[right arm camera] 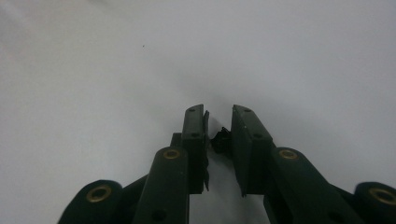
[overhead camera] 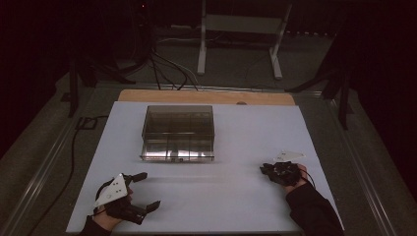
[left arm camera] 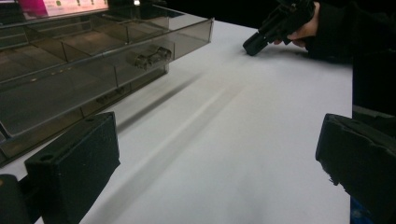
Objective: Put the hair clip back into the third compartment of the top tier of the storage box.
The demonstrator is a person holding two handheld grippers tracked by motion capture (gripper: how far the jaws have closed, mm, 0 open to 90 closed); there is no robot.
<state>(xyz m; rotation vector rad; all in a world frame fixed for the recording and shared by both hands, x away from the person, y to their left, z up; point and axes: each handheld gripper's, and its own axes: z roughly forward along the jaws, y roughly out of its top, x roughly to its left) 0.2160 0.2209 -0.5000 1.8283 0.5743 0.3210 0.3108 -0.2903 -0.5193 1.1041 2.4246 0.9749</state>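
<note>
A: Where's the right gripper [overhead camera: 269, 170]?

B: Lower right of the high view, low over the white counter [overhead camera: 231, 142], held by a hand in a dark sleeve. The left gripper view has it at the top right edge [left arm camera: 254, 44], tip down on the sheet.

A: And its jaws?

B: Drawn close together. In its own view [right arm camera: 219, 116] a narrow gap remains, with a small dark piece [right arm camera: 221, 138] lodged between the pads. I cannot tell what that piece is, nor whether the pads actually press on it.

A: The left gripper [overhead camera: 147, 190]?

B: Lower left of the high view, lying near the counter's front edge. Its jaws are spread wide, with nothing between them. In its own view [left arm camera: 219, 149] they stand at the two bottom corners with bare sheet in the gap.

A: The box [overhead camera: 178, 132]?

B: A smoky clear organizer with compartments, centre of the high view, toward the far side. It sits well apart from both grippers, and fills the upper left of the left gripper view [left arm camera: 84, 60].
</note>
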